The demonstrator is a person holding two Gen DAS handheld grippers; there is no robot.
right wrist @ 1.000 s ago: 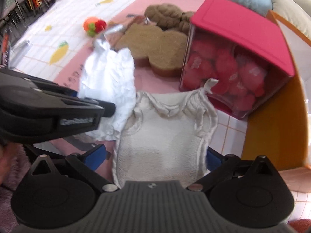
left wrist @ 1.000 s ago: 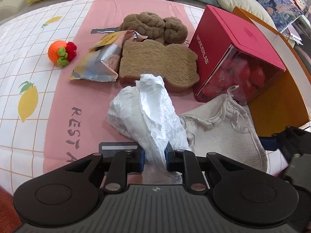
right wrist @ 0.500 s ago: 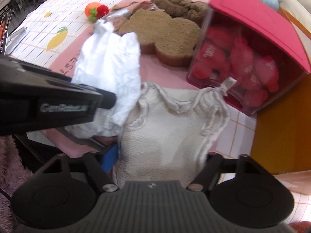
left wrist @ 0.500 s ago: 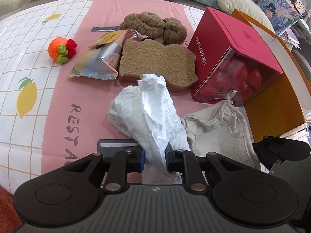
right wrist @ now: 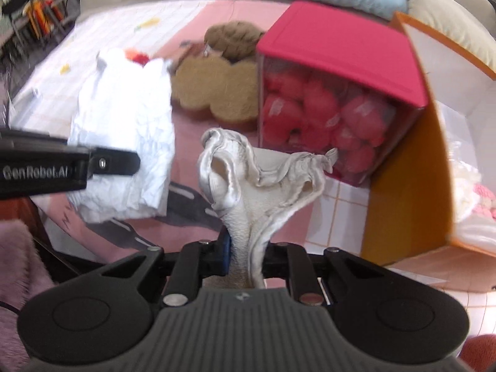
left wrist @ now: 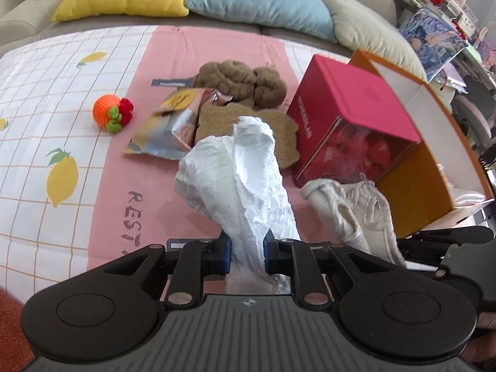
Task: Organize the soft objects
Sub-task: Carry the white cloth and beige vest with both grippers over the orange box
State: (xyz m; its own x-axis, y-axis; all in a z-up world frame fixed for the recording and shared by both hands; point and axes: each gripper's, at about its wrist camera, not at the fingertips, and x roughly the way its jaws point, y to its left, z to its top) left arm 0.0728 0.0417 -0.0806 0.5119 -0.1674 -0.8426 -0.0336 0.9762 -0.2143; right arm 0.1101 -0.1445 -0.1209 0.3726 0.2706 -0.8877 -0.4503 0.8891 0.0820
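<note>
My left gripper (left wrist: pixel 246 252) is shut on a crumpled white cloth (left wrist: pixel 238 179) and holds it up above the pink mat; the cloth also shows in the right wrist view (right wrist: pixel 124 152). My right gripper (right wrist: pixel 246 259) is shut on a cream drawstring pouch (right wrist: pixel 260 179), lifted off the mat; the pouch shows in the left wrist view (left wrist: pixel 356 210) at the right. An orange-sided box (right wrist: pixel 412 167) stands open at the right with pale soft things (right wrist: pixel 471 192) inside.
A red-lidded clear box of red soft balls (left wrist: pixel 350 124) lies tilted beside the orange box. Behind it are a brown fibre pad (left wrist: pixel 217 117), brown yarn (left wrist: pixel 241 77), a foil snack bag (left wrist: pixel 167 124) and an orange crochet toy (left wrist: pixel 110 113). Cushions (left wrist: pixel 254 0) line the back.
My right gripper closed on the cream pouch and lifted it off the mat, bunching it. My left gripper rose with the white cloth held.
</note>
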